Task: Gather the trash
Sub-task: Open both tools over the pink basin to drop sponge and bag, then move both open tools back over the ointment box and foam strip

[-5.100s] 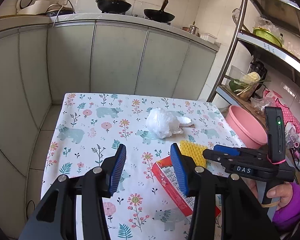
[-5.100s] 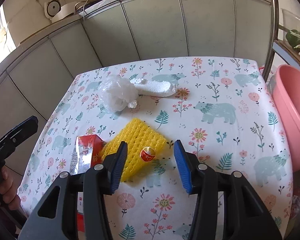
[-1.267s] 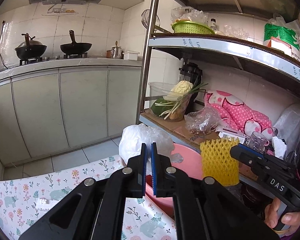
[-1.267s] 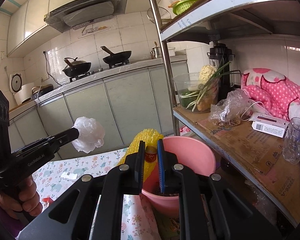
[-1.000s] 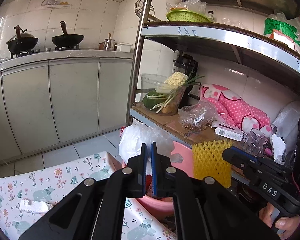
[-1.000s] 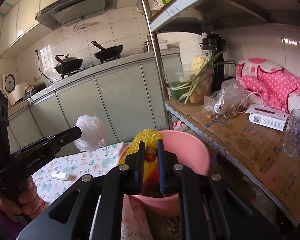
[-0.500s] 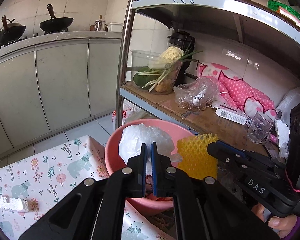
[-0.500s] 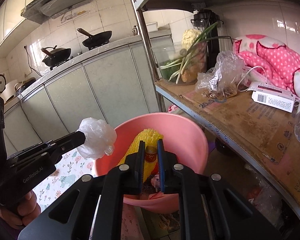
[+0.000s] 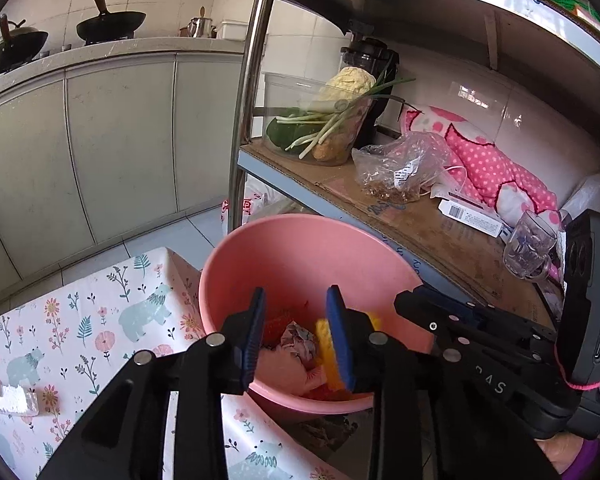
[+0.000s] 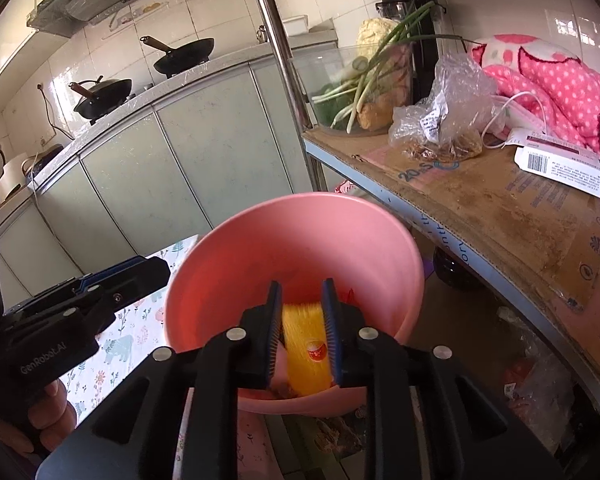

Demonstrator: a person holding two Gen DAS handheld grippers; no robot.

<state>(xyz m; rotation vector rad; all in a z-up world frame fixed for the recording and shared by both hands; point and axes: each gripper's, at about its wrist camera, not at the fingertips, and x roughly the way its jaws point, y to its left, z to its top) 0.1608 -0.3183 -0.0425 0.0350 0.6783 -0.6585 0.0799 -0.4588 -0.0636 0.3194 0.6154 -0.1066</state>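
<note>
Just beyond and below both grippers sits the pink basin [image 9: 284, 248], holding crumpled trash [image 9: 298, 340]. The left gripper [image 9: 296, 332] hangs over its near rim, jaws opening and nothing between them. The right gripper [image 10: 302, 328], beside it, has jaws parting; the yellow foam net [image 10: 306, 354] shows between its blue pads [image 10: 332, 336], whether still pinched is unclear.
</note>
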